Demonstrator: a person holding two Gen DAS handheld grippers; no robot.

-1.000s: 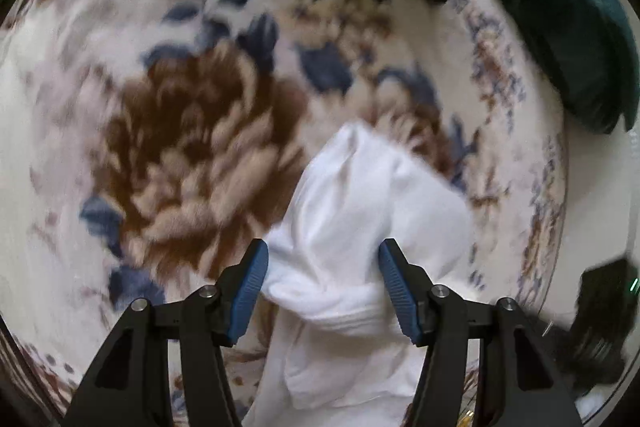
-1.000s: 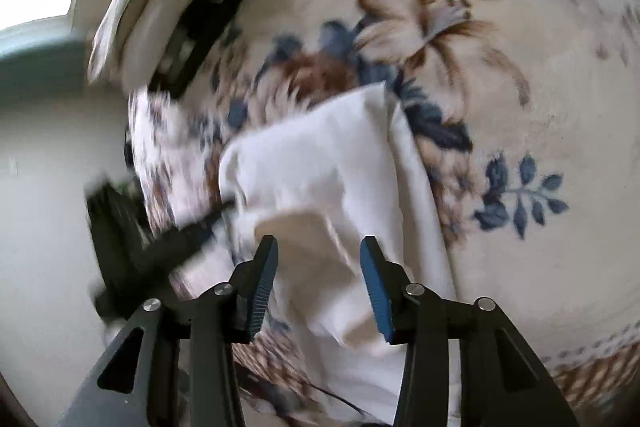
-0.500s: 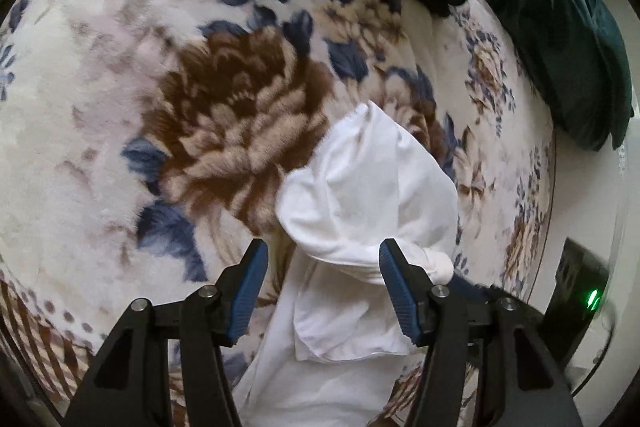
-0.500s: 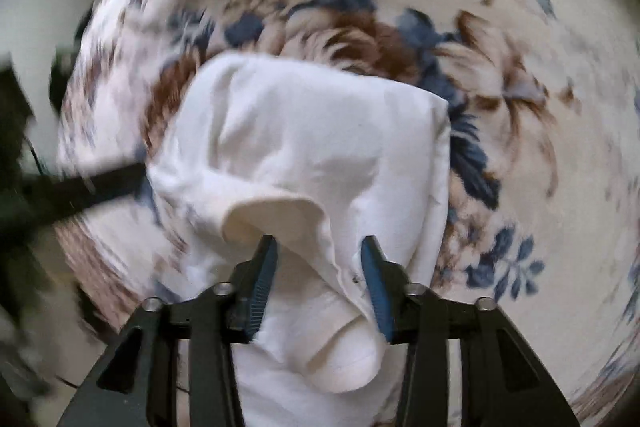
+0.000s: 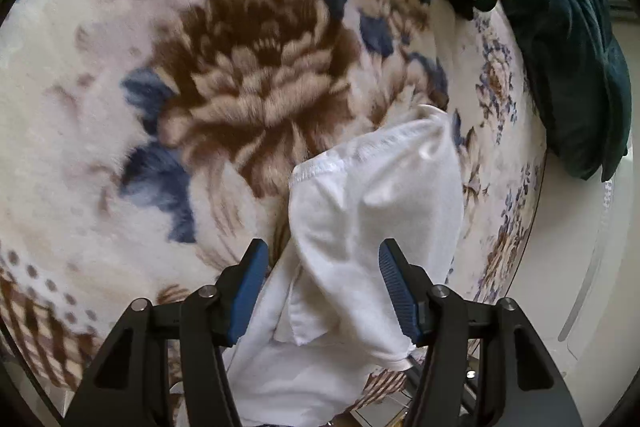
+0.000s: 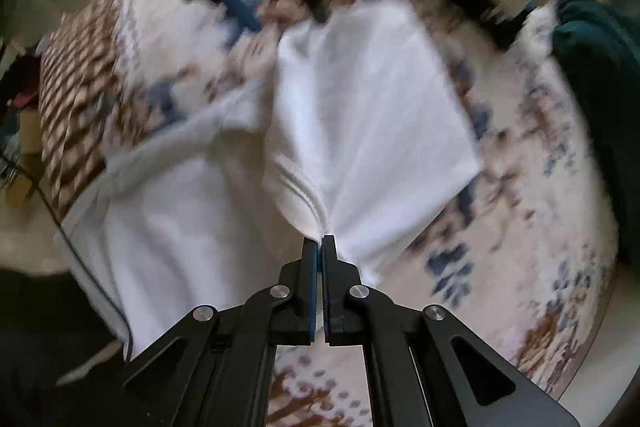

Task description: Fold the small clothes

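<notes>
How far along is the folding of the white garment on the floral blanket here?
Early. Done: the right gripper is shut on a ribbed edge of the white garment. In hand: the left gripper is open, with a bunched, unflattened part of the garment between its fingers. Left: no neat fold shows on the floral blanket.

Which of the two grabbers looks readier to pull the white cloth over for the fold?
Right. The right gripper is already pinched shut on the white garment; the left gripper stands open around it, gripping nothing.
</notes>
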